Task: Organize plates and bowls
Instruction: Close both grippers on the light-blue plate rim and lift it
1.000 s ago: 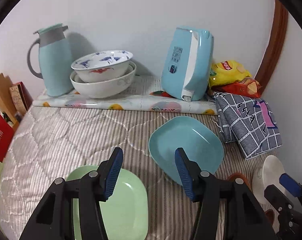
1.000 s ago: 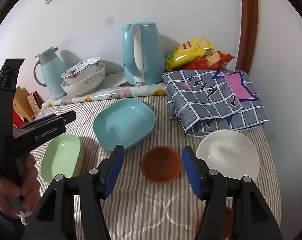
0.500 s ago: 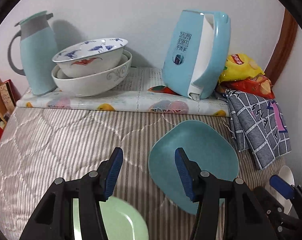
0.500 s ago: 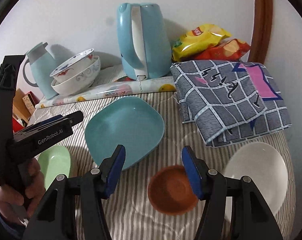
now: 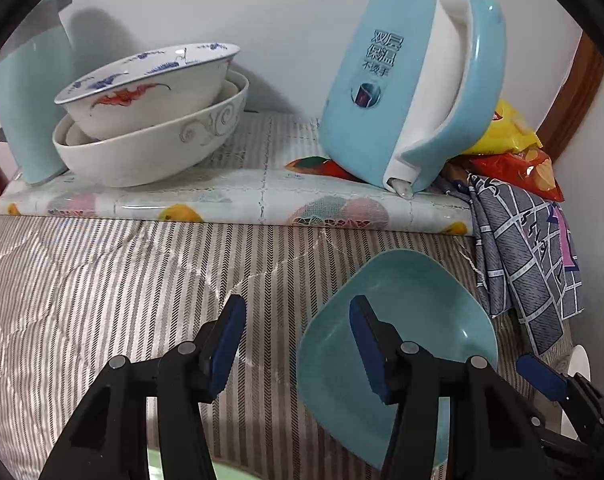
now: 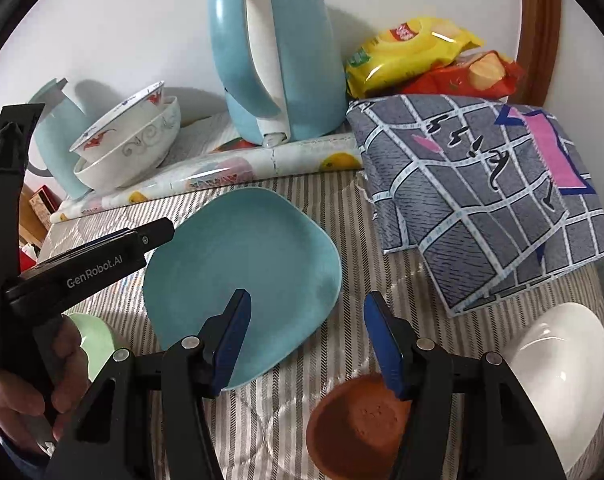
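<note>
Left wrist view: your left gripper (image 5: 296, 344) hangs parted and empty; the teal plate (image 5: 413, 320) lies under its right finger, so centre on the near rim.

Right wrist view: your right gripper (image 6: 305, 340) gapes empty between teal plate (image 6: 242, 272) and brown bowl (image 6: 357, 424); commit to one.

Left gripper (image 6: 158, 236) black side, left of the teal square plate (image 6: 242, 280): "GenRobot.AI" in white.
Light-blue plastic electric kettle (image 5: 405, 92), behind that plate: dark Chinese characters, too unclear to read reliably.
</note>
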Available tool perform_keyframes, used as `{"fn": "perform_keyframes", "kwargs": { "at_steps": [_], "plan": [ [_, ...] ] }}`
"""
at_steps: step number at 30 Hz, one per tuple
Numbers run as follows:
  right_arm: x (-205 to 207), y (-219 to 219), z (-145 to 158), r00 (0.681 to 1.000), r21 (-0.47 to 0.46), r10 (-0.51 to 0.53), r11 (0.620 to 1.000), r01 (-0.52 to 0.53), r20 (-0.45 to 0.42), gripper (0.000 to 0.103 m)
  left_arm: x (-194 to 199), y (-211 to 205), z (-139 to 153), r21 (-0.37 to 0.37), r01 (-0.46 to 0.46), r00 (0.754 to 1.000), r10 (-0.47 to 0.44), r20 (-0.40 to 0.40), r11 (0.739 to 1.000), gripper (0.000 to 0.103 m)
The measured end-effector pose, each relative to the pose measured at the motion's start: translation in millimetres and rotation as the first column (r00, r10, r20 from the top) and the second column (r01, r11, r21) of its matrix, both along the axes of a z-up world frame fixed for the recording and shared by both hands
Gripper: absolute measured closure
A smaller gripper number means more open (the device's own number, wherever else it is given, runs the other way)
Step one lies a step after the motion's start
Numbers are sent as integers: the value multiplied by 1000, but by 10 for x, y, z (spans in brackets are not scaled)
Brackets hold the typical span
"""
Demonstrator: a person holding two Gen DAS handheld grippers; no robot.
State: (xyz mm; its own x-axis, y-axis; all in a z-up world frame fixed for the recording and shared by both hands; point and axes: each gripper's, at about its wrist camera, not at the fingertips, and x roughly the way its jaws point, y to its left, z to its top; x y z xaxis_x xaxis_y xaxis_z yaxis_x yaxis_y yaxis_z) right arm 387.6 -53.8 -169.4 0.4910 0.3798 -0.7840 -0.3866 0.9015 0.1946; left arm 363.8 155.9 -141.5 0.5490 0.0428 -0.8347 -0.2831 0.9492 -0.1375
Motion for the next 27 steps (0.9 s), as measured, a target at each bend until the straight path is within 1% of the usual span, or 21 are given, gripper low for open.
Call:
{"fn": "perform_keyframes", "kwargs": {
  "at_steps": [6,9,11,13,14,15,16,17,19,21,25,27],
  "plan": [
    [94,47,-115,999,-24,-18,1000,17,-31,44,111,-29,-91,4,48,998,-48,-31,999,51],
    [133,67,-180,998,-37,-26,999,24,-50,44,173,-42,-175,-13,63,997,-63,-44,998,52],
    [159,83,-230,997,-44,-30,999,27,-66,48,202,-65,-209,-12,76,996,-76,-52,997,54],
    [179,98,-274,996,-43,-27,999,23,-82,59,226,-91,-236,-8,86,995,-86,-56,996,60],
    [195,110,-294,996,-46,-27,999,23,-91,62,240,-100,-252,-6,88,994,-88,-62,996,62],
    [203,122,-313,995,-47,-27,999,22,-98,68,255,-107,-273,-9,90,993,-91,-71,996,68],
    [210,132,-333,994,-49,-25,999,20,-103,72,267,-110,-296,-16,92,992,-93,-79,996,77],
    [216,153,-355,994,-57,-19,998,13,-107,78,275,-110,-313,-29,95,992,-98,-84,995,78],
    [207,181,-354,996,-69,-13,998,7,-91,80,265,-106,-297,-33,100,992,-102,-70,994,82],
    [204,189,-333,997,-90,-33,996,27,-66,82,251,-114,-261,-38,120,991,-123,-61,992,85],
    [209,141,-273,996,-63,-60,996,56,-61,85,156,-116,-141,-33,122,992,-123,-35,992,87],
    [167,131,-199,997,-56,-67,996,64,-43,85,82,-111,-59,-30,121,992,-122,-17,992,88]
  ]
}}
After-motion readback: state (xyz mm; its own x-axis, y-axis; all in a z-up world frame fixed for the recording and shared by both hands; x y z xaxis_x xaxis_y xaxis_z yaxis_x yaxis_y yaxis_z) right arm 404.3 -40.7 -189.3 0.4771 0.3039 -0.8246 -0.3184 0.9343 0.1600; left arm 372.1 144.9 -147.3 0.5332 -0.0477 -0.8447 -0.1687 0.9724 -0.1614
